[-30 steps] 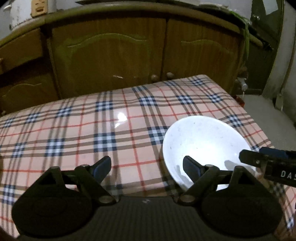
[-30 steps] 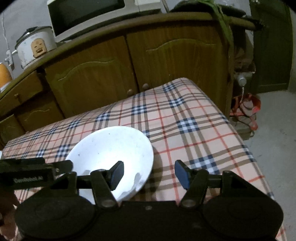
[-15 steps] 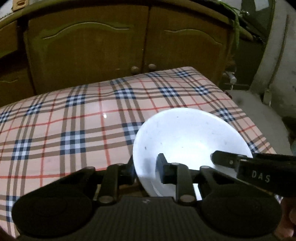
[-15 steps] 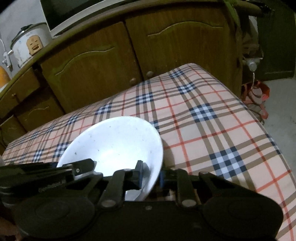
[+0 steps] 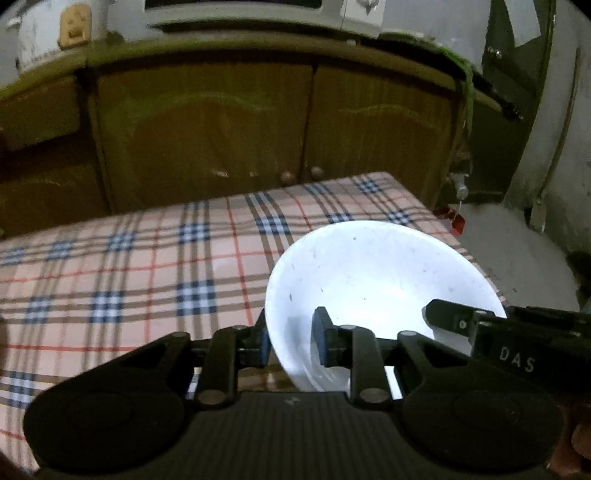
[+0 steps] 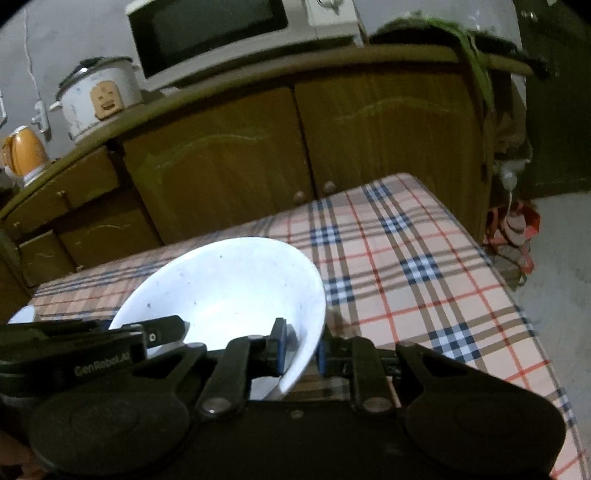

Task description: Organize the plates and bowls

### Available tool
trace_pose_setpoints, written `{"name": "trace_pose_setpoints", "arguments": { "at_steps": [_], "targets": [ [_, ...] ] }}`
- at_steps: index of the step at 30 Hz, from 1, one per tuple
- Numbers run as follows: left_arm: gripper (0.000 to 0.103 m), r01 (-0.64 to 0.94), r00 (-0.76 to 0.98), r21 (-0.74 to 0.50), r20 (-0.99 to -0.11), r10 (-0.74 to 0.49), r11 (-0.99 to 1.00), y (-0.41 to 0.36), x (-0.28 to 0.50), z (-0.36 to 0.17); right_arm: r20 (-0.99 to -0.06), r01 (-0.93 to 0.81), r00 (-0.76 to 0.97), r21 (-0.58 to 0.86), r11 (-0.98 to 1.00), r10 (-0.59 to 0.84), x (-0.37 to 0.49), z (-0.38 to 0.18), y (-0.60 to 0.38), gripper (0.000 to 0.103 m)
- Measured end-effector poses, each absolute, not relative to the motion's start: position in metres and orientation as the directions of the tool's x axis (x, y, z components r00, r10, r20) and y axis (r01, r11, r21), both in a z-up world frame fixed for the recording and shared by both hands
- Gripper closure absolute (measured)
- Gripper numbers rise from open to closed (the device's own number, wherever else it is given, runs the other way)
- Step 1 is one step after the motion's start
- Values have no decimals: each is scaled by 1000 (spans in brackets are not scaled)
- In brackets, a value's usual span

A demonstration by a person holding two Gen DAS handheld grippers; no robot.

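Bowl (image 5: 373, 280) tilted, both claws pinching its rim.

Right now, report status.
Left gripper and right gripper both shut on round white ceramic bowl, opposite rims. Bowl over plaid tablecloth. Nothing blocking.

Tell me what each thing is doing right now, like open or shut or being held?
White bowl: empty, tilted, pinched at its rim from both sides.
Left gripper: shut on the bowl's left rim.
Right gripper: shut on the bowl's right rim.
Cabinet doors: shut.
Rice cooker: lid on.
Microwave: door shut.
Checked tablecloth: spread flat.
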State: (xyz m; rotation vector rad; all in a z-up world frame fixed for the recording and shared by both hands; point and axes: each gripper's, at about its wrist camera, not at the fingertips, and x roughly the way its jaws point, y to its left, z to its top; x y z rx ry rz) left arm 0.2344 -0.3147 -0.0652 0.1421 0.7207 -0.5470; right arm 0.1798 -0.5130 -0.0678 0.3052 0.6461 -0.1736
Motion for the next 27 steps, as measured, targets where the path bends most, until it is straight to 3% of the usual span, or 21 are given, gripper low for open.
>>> {"name": "trace_pose_setpoints", "arguments": {
  "at_steps": [16, 27],
  "targets": [
    [78, 490, 692, -39, -590, -416, 871, -267, 161, 2, -547, 186, 835, 187, 965, -55, 106, 14, -453, 82],
    [78, 468, 726, -33, -556, -405, 883, -236, 120, 24, -511, 151, 858, 174, 973, -42, 63, 41, -418, 82]
  ]
}}
